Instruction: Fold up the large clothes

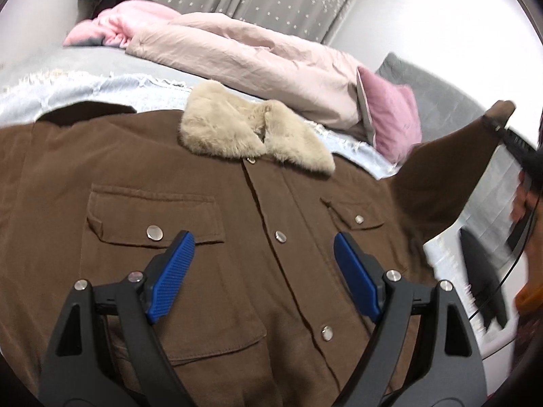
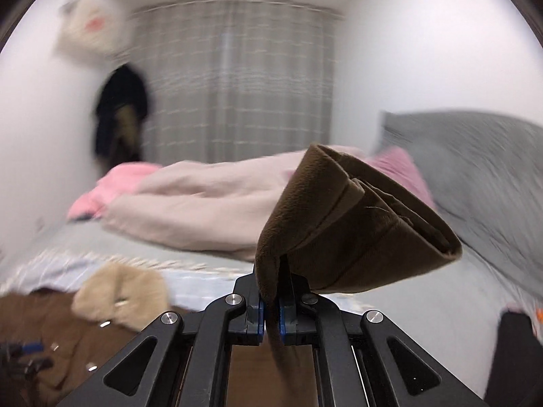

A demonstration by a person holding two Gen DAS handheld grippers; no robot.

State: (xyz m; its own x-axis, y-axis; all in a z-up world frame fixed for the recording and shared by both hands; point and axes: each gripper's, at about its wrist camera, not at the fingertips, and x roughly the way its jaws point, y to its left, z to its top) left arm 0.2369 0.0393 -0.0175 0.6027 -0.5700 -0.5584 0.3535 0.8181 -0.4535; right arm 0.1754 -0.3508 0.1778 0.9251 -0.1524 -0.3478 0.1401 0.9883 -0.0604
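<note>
A brown jacket (image 1: 237, 237) with a cream fur collar (image 1: 244, 129) and metal snap buttons lies front-up on the bed. My left gripper (image 1: 264, 264) hovers open over its chest, blue pads apart on either side of the button placket, nothing between them. My right gripper (image 2: 271, 308) is shut on the jacket's brown sleeve cuff (image 2: 356, 224), which stands up above the jaws. In the left wrist view that sleeve (image 1: 451, 169) is lifted to the right, with the right gripper (image 1: 509, 132) blurred at its tip. The collar (image 2: 122, 291) shows at lower left in the right wrist view.
A pale pink duvet (image 1: 244, 54) and a pink pillow (image 1: 393, 118) lie across the far side of the bed, over a light blue fringed blanket (image 1: 85, 88). A grey pillow (image 2: 475, 176) is at right. Grey curtains (image 2: 234, 78) hang behind; dark clothes (image 2: 118, 115) hang at left.
</note>
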